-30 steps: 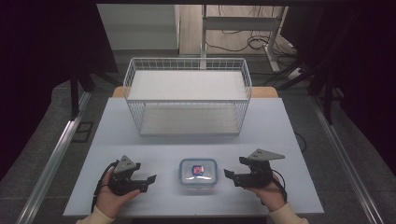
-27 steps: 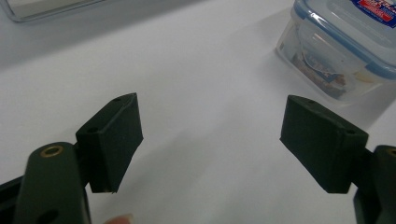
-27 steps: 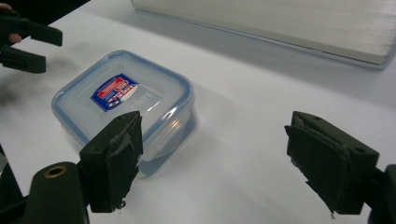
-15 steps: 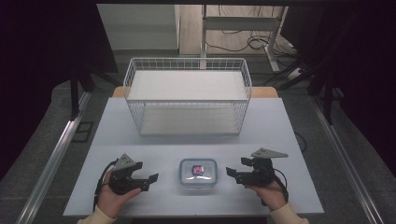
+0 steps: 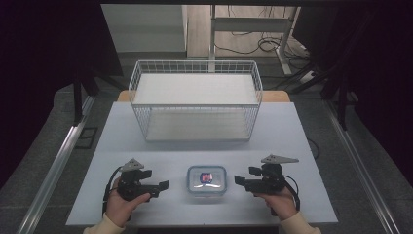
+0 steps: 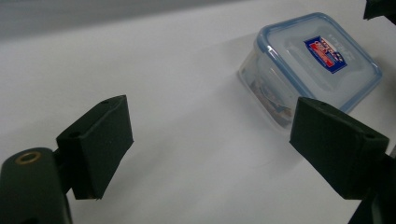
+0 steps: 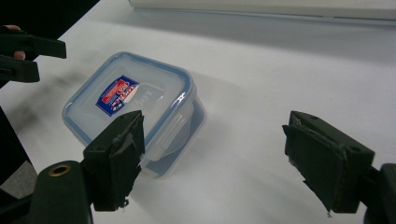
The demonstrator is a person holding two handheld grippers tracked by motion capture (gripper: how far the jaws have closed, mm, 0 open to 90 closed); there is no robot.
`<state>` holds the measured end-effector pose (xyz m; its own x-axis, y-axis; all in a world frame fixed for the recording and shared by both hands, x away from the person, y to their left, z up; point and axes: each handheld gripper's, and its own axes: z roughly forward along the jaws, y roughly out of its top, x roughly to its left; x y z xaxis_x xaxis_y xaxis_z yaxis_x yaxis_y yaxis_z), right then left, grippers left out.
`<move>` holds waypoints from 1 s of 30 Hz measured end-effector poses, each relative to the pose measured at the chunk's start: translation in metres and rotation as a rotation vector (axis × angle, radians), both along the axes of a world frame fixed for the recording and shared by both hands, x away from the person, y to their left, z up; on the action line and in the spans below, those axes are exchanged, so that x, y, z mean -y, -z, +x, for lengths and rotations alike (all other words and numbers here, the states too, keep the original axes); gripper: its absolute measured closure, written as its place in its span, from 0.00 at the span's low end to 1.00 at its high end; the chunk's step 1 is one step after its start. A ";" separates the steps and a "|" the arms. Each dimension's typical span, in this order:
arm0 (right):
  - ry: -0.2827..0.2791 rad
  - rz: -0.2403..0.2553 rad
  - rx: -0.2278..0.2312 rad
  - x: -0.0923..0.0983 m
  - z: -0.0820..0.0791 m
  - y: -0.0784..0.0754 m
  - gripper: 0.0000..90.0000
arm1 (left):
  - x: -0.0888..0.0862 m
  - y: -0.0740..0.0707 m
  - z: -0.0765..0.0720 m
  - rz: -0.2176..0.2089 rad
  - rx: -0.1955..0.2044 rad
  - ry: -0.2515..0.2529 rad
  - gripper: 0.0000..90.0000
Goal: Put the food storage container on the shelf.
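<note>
Container: a small square clear-plastic box with a blue-rimmed snap lid and a red-and-blue label (image 5: pixel 207 179) sits flat on the pale table (image 5: pixel 292 131), near its front edge and between my two tools.
Left gripper (image 5: pixel 164 184): I hold it level, tips aimed at the box's left side but short of it. Its jaws have just been opening and now stand wide apart with only bare table between them; in the left gripper view the box (image 6: pixel 310 65) lies beyond the right pad (image 6: pixel 338 144).
Right gripper (image 5: pixel 238 180): it mirrors the left, pointing at the box's right side. Its jaws are spread, nothing clasped; the box (image 7: pixel 133 109) lies ahead, in front of the left pad (image 7: pixel 116 156).
Why so placed: I judge both tools are set to flank the box, so that either one could close on a side wall or a lid latch.
Basket: a white wire-mesh basket, rectangular (image 5: pixel 195 105), stands well behind the box at the table's far side, open at the top.
Open room: bare tabletop lies between box and basket, and to either side.
Edges: the front edge is close behind my hands, so I have little room to draw back.
</note>
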<state>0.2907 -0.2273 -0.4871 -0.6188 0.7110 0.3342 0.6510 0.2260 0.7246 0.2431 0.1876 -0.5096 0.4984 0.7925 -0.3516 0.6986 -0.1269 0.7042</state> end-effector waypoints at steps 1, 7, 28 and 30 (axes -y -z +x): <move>0.000 0.000 0.000 0.000 0.000 0.000 0.22 | 0.000 0.000 0.000 0.000 -0.003 0.001 0.14; -0.010 0.027 -0.033 -0.003 0.002 0.003 0.20 | 0.003 0.000 0.006 -0.056 -0.041 0.003 0.13; -0.050 0.097 -0.163 -0.025 0.008 0.011 0.17 | 0.042 -0.006 0.029 -0.207 -0.131 0.090 0.16; -0.058 0.093 -0.173 -0.029 0.008 0.013 0.17 | 0.043 -0.003 0.033 -0.222 -0.157 0.086 0.16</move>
